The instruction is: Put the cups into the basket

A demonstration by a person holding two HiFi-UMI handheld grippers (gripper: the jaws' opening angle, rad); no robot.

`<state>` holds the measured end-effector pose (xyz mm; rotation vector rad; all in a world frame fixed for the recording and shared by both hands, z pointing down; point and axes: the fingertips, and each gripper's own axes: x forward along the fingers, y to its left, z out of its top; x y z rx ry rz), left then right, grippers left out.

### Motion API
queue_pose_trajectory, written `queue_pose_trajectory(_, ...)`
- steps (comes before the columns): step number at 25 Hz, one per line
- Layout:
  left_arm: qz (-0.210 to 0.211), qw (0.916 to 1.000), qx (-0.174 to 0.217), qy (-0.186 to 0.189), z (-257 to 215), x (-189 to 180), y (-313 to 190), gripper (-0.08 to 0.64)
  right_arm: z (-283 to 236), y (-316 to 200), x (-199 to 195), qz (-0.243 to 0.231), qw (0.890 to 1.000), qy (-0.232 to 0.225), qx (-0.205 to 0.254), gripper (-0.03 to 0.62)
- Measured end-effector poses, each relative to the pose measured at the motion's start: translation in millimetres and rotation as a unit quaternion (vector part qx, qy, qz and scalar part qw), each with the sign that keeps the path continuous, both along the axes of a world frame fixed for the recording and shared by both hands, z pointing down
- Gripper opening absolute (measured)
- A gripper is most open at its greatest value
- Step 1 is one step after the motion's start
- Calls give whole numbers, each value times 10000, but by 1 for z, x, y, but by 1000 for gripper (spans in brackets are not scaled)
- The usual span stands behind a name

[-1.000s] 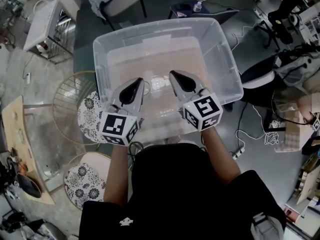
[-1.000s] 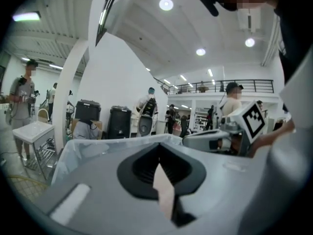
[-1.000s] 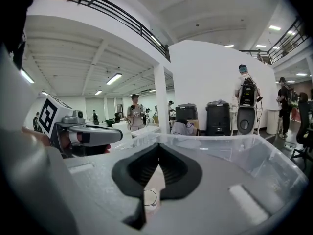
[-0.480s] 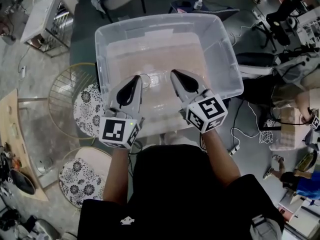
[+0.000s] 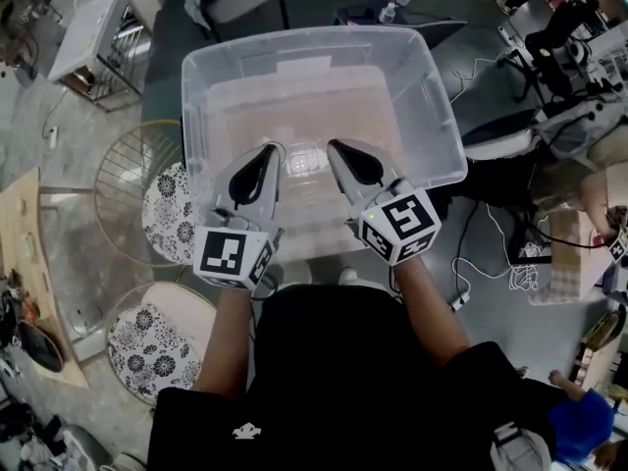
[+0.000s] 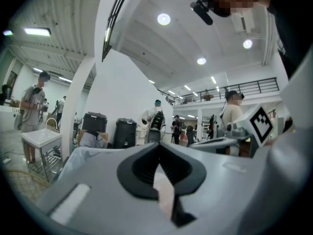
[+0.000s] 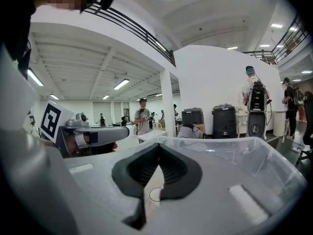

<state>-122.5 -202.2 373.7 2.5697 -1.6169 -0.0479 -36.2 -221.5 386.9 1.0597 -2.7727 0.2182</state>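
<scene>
Both grippers pinched shut, empty
Clear cups [image 5: 299, 160] look to sit in the bin [image 5: 195, 106] between your left gripper [image 5: 272, 151] and right gripper [image 5: 332, 146]. Open one wide, take a rim, then swing left to the wire basket [image 5: 118, 186].

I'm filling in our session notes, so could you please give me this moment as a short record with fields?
Clear bin: in front of the person, open top
Left gripper: shut, empty, over the bin's near part
Right gripper: shut, empty, beside the left one
Clear cups: seemingly lying in the bin between the gripper tips
Wire basket: left of the bin, no cups seen in it
</scene>
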Motion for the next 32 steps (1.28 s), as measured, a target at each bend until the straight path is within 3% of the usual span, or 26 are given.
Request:
queue_pose_trajectory(14, -345, 9989, 103, -300, -14, 82, 51, 8, -17, 53, 66, -625, 9975, -190, 284, 0)
queue_pose_trajectory(32, -941, 9945, 233, -405, -24, 128, 125, 8, -27, 118, 110, -1158, 9917, -371, 429, 0)
